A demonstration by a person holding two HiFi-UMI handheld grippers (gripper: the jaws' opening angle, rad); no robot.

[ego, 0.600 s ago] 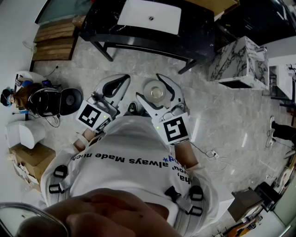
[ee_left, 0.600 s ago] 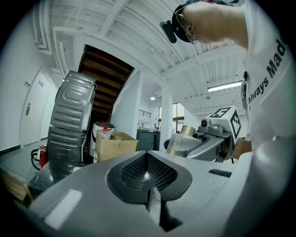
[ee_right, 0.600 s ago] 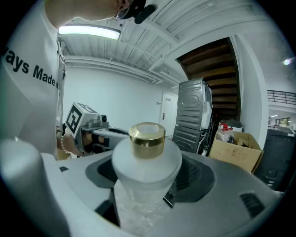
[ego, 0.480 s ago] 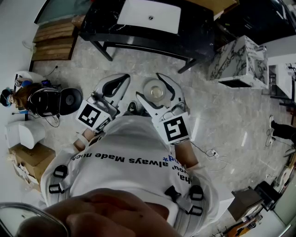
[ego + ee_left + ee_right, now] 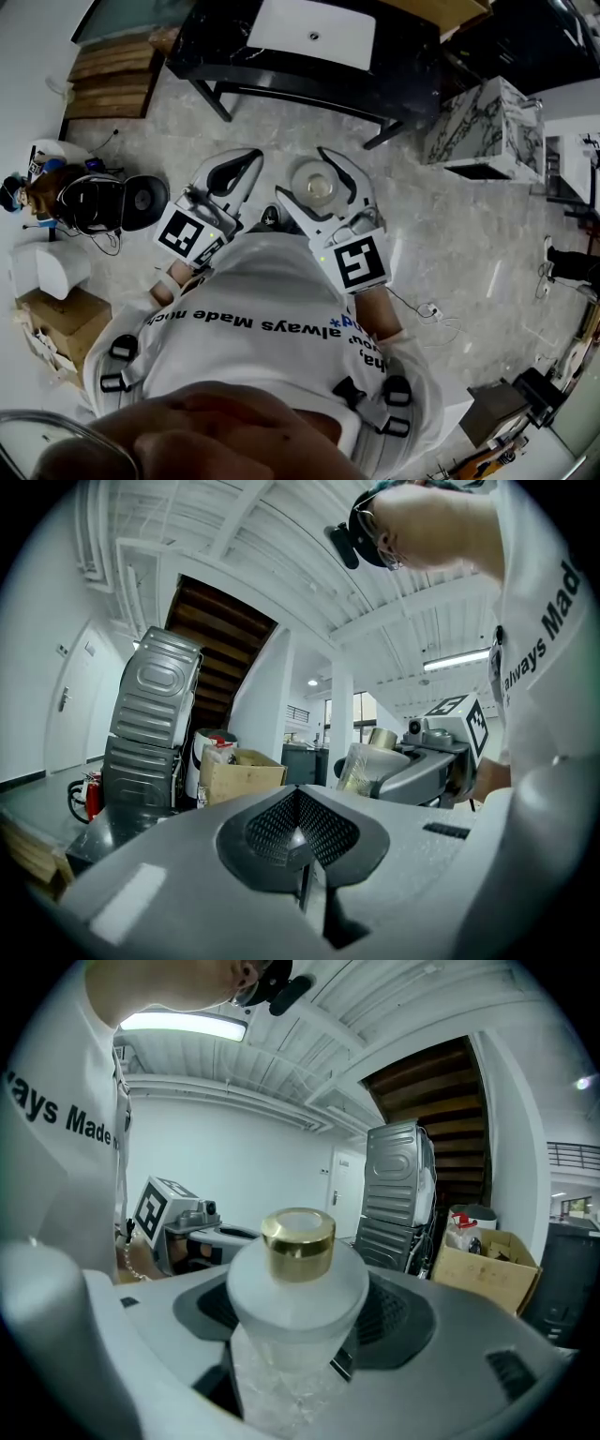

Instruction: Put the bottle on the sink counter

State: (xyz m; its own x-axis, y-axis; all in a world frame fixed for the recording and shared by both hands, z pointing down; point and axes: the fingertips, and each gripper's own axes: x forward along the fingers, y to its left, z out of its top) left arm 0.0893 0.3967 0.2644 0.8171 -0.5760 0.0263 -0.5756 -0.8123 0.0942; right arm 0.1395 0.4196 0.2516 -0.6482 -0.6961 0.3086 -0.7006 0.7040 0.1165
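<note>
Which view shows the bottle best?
The right gripper view: the bottle fills the centre, gold cap and frosted body gripped between the jaws. The head view shows only its top from above; the left gripper view shows it small, side-on.

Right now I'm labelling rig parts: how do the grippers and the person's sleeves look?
The left gripper and right gripper: light grey plastic, curved jaws with dark mesh pads, each bearing a white cube with black square markers. White T-shirt sleeves.

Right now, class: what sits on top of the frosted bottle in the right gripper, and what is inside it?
A gold cap tops the bottle. Its frosted wall hides any contents, and its base is out of view below the jaws.
</note>
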